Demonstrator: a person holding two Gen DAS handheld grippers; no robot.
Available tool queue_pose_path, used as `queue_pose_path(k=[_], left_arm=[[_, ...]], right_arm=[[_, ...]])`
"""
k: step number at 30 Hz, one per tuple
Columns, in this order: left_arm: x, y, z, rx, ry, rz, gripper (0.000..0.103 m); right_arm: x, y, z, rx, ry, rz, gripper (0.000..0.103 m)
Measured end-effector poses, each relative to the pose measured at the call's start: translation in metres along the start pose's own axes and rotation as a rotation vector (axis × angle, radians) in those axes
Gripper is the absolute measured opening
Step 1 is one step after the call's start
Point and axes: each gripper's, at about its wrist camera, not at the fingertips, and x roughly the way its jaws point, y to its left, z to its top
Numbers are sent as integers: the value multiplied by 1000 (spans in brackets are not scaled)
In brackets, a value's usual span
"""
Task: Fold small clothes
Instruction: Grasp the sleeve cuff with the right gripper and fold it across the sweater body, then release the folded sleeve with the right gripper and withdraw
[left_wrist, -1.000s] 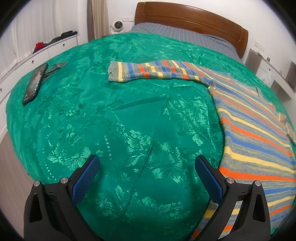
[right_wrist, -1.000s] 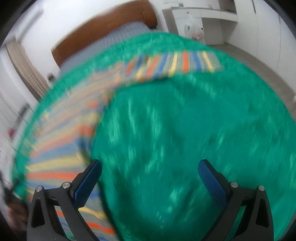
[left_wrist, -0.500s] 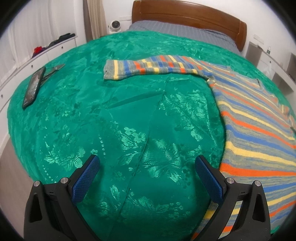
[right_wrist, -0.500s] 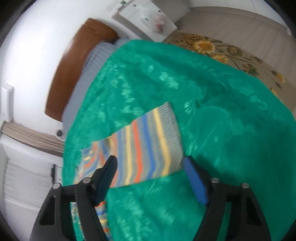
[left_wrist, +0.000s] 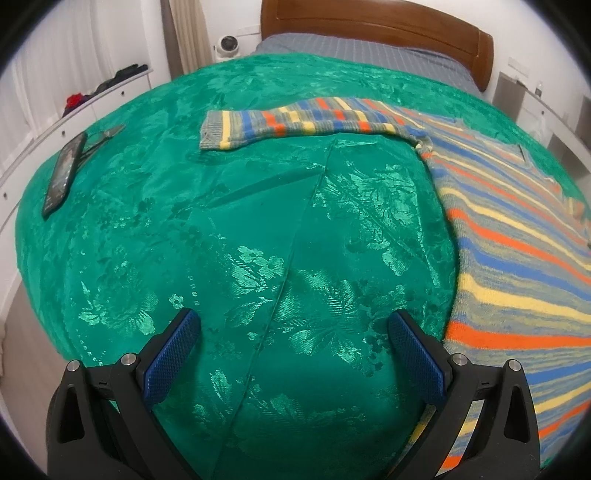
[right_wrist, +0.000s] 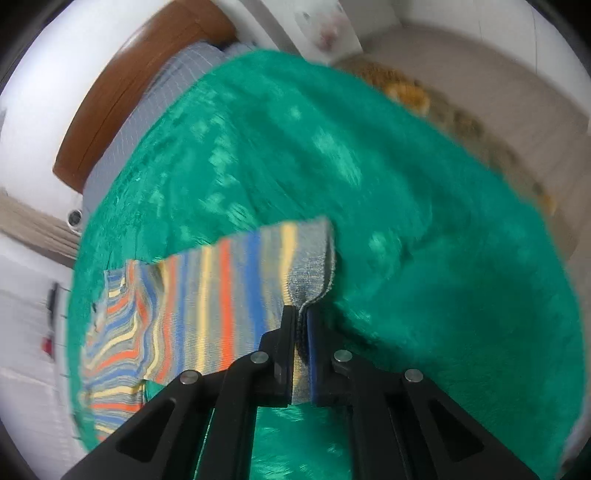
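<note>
With right gripper just clamped on the grey cuff of the striped sweater spread on the green bedspread, and left gripper wide open, empty: lift cuff clear, carry sleeve inward across the body, lay flat.

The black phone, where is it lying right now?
In the left wrist view, the flat black phone lies near the left edge of the green bedspread, far left of the striped knitted sweater's sleeve, beside the white drawers.
</note>
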Motion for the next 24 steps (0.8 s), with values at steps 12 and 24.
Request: queue_pose_path(k=[12, 24], left_arm=[[-5, 5, 0, -25, -14, -44, 102], [-3, 9, 1, -49, 0, -64, 102]], right_arm=[[-53, 269, -21, -440, -82, 277, 6], [69, 372, -106, -332, 239, 549, 81]])
